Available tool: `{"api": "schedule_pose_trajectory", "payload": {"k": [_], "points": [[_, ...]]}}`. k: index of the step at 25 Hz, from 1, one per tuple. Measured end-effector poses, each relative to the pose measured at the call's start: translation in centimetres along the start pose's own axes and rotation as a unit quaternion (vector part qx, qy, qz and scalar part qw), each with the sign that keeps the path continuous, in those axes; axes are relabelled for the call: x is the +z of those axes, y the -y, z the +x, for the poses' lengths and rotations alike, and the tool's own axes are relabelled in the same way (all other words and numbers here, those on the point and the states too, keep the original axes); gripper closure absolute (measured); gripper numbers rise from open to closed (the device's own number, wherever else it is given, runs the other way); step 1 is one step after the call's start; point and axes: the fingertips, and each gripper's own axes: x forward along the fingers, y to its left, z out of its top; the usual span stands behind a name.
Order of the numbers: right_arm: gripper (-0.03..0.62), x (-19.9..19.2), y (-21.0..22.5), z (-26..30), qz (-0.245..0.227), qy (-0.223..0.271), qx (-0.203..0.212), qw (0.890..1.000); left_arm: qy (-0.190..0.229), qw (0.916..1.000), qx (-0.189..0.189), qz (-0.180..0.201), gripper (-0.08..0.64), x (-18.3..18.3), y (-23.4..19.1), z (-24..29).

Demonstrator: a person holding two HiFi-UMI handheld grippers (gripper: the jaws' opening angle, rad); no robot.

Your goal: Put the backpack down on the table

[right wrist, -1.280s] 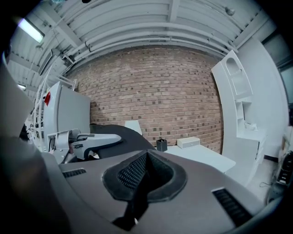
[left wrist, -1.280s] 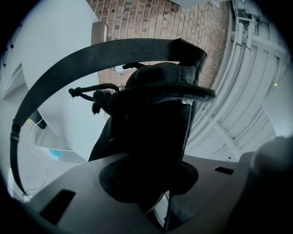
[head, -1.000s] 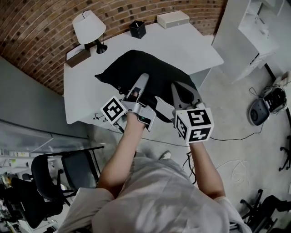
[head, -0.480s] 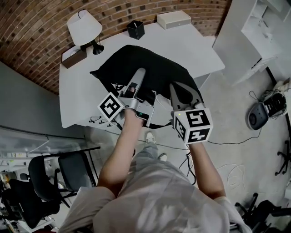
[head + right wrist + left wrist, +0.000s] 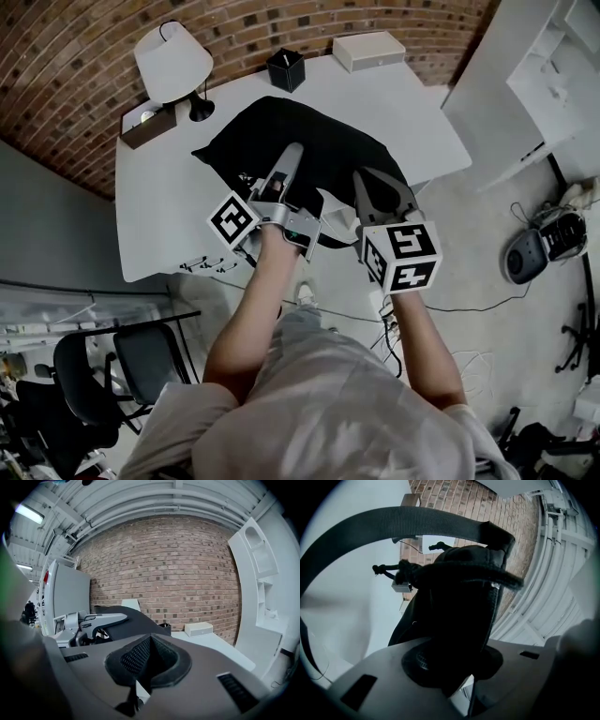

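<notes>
A black backpack (image 5: 281, 131) hangs over the near half of the white table (image 5: 159, 216); whether its bottom touches the top I cannot tell. My left gripper (image 5: 291, 155) comes in from the near side and is shut on its upper fabric. In the left gripper view the dark bag (image 5: 459, 606) fills the space between the jaws, and a webbing strap (image 5: 393, 522) arcs overhead. My right gripper (image 5: 361, 178) sits at the bag's right edge. Its pads (image 5: 136, 656) are pressed together on a thin dark piece of the bag.
At the table's far edge stand a white lamp (image 5: 172, 61), a brown box (image 5: 145, 122), a black pen cup (image 5: 285, 67) and a white box (image 5: 368, 50). A brick wall (image 5: 84, 94) lies behind. An office chair (image 5: 103, 375) is at the near left, white shelving (image 5: 553, 84) at the right.
Both grippers and the backpack have moved forward, farther over the table. The grips look the same.
</notes>
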Motion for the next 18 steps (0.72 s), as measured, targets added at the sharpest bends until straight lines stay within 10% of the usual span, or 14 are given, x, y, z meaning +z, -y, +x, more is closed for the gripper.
{"api": "schedule_pose_trajectory", "payload": {"k": [18], "points": [[0.591, 0.7, 0.1, 8.9, -0.016, 0.002, -0.005, 1.000, 0.004, 0.9997, -0.014, -0.021, 0.462, 6.7, -3.8, 3.7]]}}
